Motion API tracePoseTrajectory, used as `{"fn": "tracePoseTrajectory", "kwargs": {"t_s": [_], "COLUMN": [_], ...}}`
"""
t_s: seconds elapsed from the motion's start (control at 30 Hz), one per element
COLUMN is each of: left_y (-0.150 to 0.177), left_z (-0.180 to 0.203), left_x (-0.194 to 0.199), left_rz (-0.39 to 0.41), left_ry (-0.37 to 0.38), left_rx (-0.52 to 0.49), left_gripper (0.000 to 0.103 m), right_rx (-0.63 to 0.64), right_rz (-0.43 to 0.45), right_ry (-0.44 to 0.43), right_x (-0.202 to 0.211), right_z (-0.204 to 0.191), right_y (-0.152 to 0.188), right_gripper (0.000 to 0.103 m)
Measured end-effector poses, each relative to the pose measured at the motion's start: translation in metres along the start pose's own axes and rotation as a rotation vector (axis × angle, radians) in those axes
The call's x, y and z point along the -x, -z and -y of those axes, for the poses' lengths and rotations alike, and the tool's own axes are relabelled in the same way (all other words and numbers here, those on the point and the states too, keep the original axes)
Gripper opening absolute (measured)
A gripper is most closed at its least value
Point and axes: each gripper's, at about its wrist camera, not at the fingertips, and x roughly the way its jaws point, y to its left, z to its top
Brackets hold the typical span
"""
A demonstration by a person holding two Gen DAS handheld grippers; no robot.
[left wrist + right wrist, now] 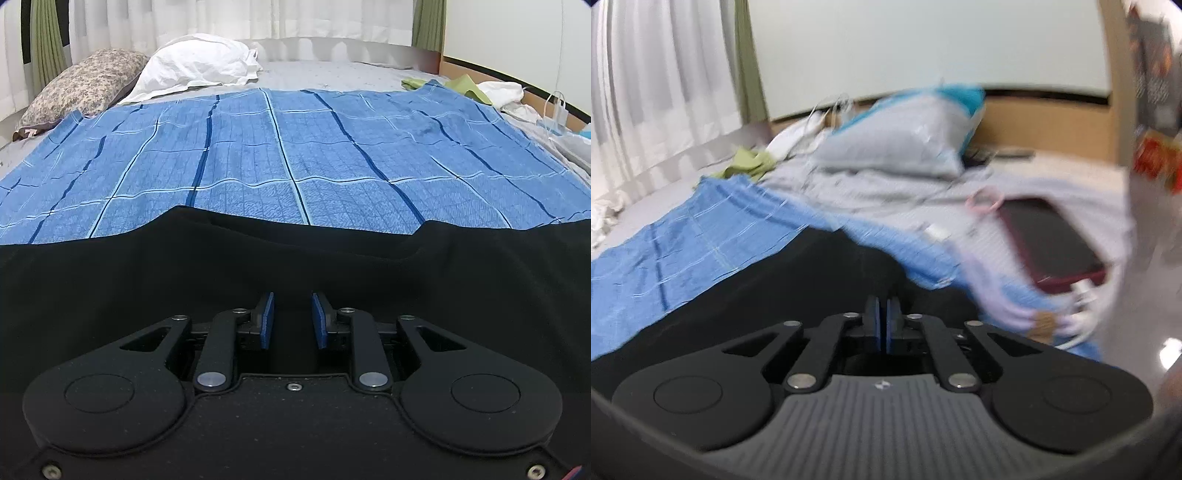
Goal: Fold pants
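Step, as judged: early grasp of black pants (258, 258) for fold; next move calls for lifting edge and carrying it over without dragging blue plaid blanket (295, 147).

Pants: plain black, softly creased, spread across lower half of left wrist view, on blanket; in right wrist view, lower left to centre.

Left gripper (293, 319): pads apart, dark cloth beneath; whether cloth is pinched, cannot tell.

Right gripper (886, 325): jaws shut; blur hides whether pants are caught.
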Motion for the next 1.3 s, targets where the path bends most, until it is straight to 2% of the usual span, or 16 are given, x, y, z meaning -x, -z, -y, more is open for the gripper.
{"fn": "tracePoseTrajectory", "kwargs": {"t_s": [0.1, 0.2, 0.33, 0.37, 0.47, 0.57, 0.63, 0.73, 0.8, 0.83, 0.9, 0.97, 1.1, 1.13, 1.23, 1.3], "left_y": [0.001, 0.001, 0.003, 0.004, 0.007, 0.008, 0.008, 0.009, 0.010, 0.010, 0.010, 0.010, 0.010, 0.010, 0.011, 0.012], "left_z": [0.000, 0.001, 0.003, 0.002, 0.002, 0.002, 0.002, 0.002, 0.003, 0.003, 0.004, 0.004, 0.002, 0.002, 0.003, 0.003], "left_x": [0.000, 0.002, 0.005, 0.005, 0.005, 0.005, 0.005, 0.005, 0.005, 0.005, 0.006, 0.006, 0.007, 0.007, 0.007, 0.009], "left_rz": [0.001, 0.002, 0.006, 0.010, 0.018, 0.020, 0.021, 0.027, 0.031, 0.032, 0.034, 0.033, 0.034, 0.035, 0.039, 0.036], "left_ry": [-0.001, -0.011, -0.017, -0.017, -0.013, -0.011, -0.012, -0.012, -0.014, -0.015, -0.016, -0.014, -0.008, -0.008, -0.016, -0.021], "left_rx": [0.000, -0.001, -0.011, -0.015, -0.012, -0.009, -0.012, -0.015, -0.016, -0.016, -0.017, -0.015, -0.010, -0.015, -0.026, -0.021], "left_gripper": [0.023, 0.025, 0.029, 0.029, 0.030, 0.030, 0.030, 0.030, 0.030, 0.030, 0.030, 0.031, 0.032, 0.033, 0.036, 0.037], "right_rx": [-0.006, -0.038, -0.175, -0.206, -0.232, -0.218, -0.181, -0.110, -0.081, -0.074, -0.047, -0.051, 0.002, 0.012, -0.017, -0.016], "right_rz": [0.036, -0.005, -0.008, -0.014, -0.053, -0.102, -0.108, -0.112, -0.120, -0.119, -0.136, -0.123, -0.023, -0.024, -0.122, -0.105], "right_ry": [0.054, 0.049, -0.133, -0.189, -0.315, -0.328, -0.281, -0.178, -0.158, -0.168, -0.156, -0.129, -0.031, -0.013, 0.007, 0.027], "right_x": [0.013, 0.013, 0.026, 0.027, 0.023, 0.014, 0.006, -0.013, -0.028, -0.031, -0.036, -0.032, -0.001, 0.000, -0.017, -0.007], "right_z": [0.015, 0.032, 0.056, 0.060, 0.059, 0.050, 0.042, 0.030, 0.022, 0.019, 0.010, 0.007, 0.008, 0.011, 0.025, 0.026], "right_y": [0.002, 0.004, 0.007, 0.007, 0.005, 0.002, 0.001, -0.003, -0.005, -0.005, -0.006, -0.008, -0.007, -0.006, 0.001, 0.003], "right_gripper": [0.003, 0.003, 0.008, 0.014, 0.020, 0.040, 0.058, 0.074, 0.073, 0.049, 0.009, 0.006, 0.006, 0.006, 0.006, 0.012]}}
